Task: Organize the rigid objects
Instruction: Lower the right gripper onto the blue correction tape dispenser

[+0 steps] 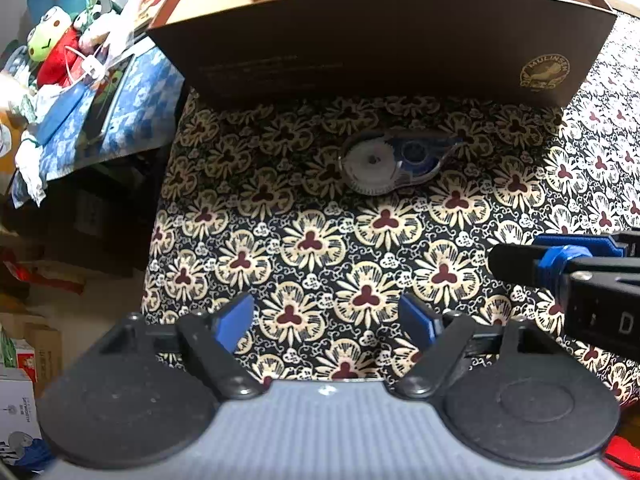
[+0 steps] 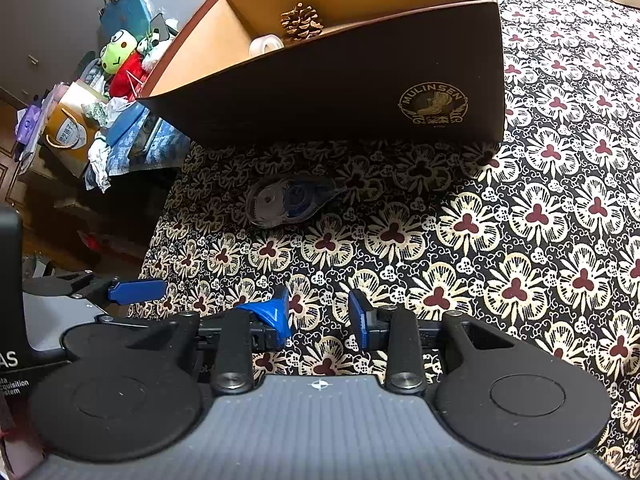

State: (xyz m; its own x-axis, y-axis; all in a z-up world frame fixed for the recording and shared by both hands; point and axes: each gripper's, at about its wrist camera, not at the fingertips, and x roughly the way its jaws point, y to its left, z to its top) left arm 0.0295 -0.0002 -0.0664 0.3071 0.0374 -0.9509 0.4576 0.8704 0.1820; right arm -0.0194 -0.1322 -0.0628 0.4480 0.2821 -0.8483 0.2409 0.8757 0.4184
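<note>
Both my tongs empty, left [image 1: 326,316] wide, right [image 2: 320,314] narrower; tape roller [image 1: 394,162] lies near table's left edge, before box [image 1: 384,44].

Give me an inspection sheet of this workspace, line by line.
Surface: floral cloth, flat.
Job's things: correction tape dispenser lies on the cloth before the brown box; pine cone and white tape roll are inside the box.
Clutter: nothing seen on the cloth.
Grippers: left gripper open, empty; right gripper open, empty.
Cables: nothing seen.
Surroundings: frog plush, bags and boxes piled at left.
</note>
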